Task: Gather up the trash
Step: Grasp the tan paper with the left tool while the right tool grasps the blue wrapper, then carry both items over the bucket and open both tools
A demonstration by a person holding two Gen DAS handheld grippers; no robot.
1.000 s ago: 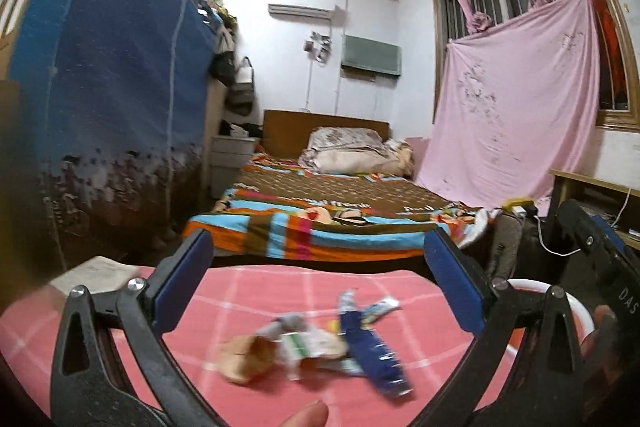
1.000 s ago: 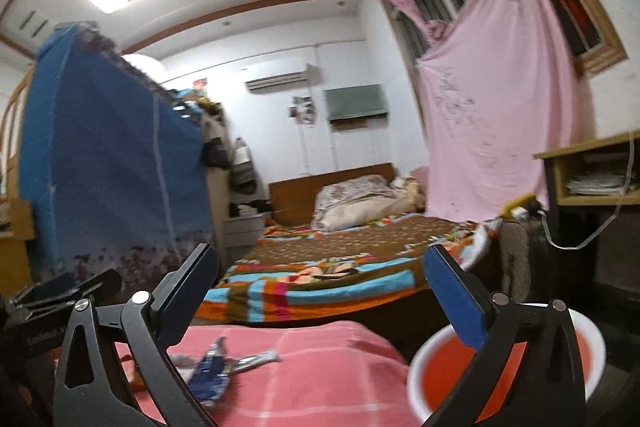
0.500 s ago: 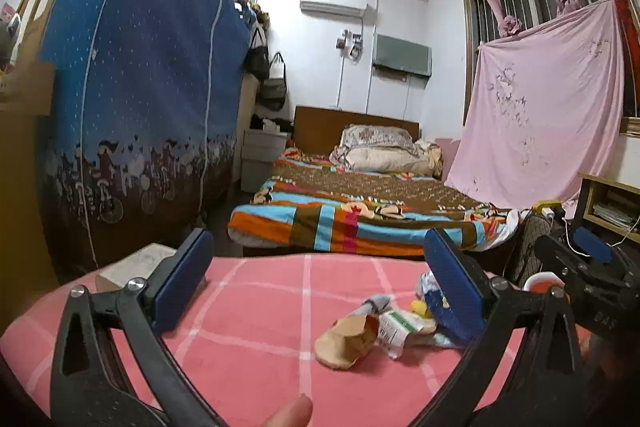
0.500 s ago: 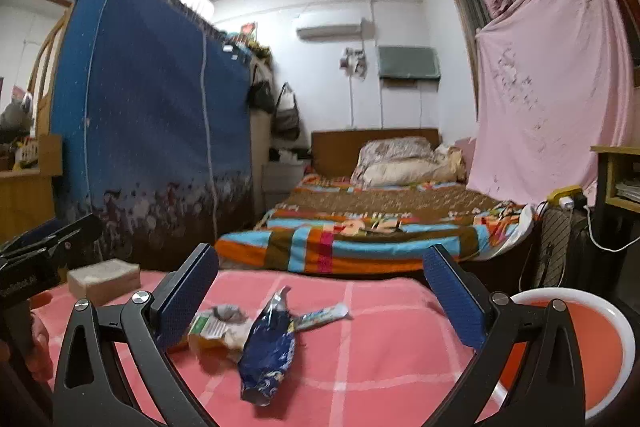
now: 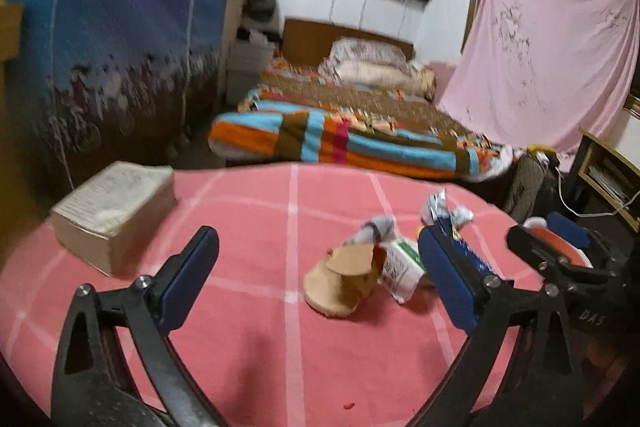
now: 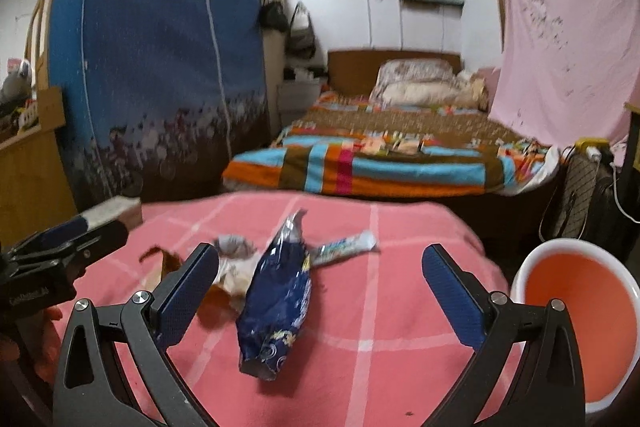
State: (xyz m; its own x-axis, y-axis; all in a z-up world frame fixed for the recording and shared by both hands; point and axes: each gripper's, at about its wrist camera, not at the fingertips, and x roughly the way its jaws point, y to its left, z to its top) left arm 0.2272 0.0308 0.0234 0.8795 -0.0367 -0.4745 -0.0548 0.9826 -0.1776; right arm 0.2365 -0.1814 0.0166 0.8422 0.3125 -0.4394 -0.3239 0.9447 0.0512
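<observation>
Both of your grippers hang over the pink checked table cover (image 6: 400,307), each with its jaws spread wide and nothing between them. Your right gripper (image 6: 320,291) frames one dark blue snack bag (image 6: 278,301), which lies lengthwise at the centre of the right wrist view, crumpled and with its open end nearest the camera. Just beyond its far end lies one white and blue wrapper (image 6: 346,247), pointing toward the right. Left of the bag, partly behind the left finger, sits a blurred heap: one grey crumpled scrap (image 6: 236,245) and one brown torn paper piece (image 6: 164,261).

In the left wrist view your left gripper (image 5: 318,281) looks at the same heap from the other side. One tan cardboard piece (image 5: 340,281) stands bent at centre frame, touching one white and green packet (image 5: 402,269) beside the right finger.

One white bin with an orange inside (image 6: 576,323) stands at the lower right of the right wrist view, just off the table's edge. One thick book (image 5: 114,211) rests at the left of the table.
</observation>
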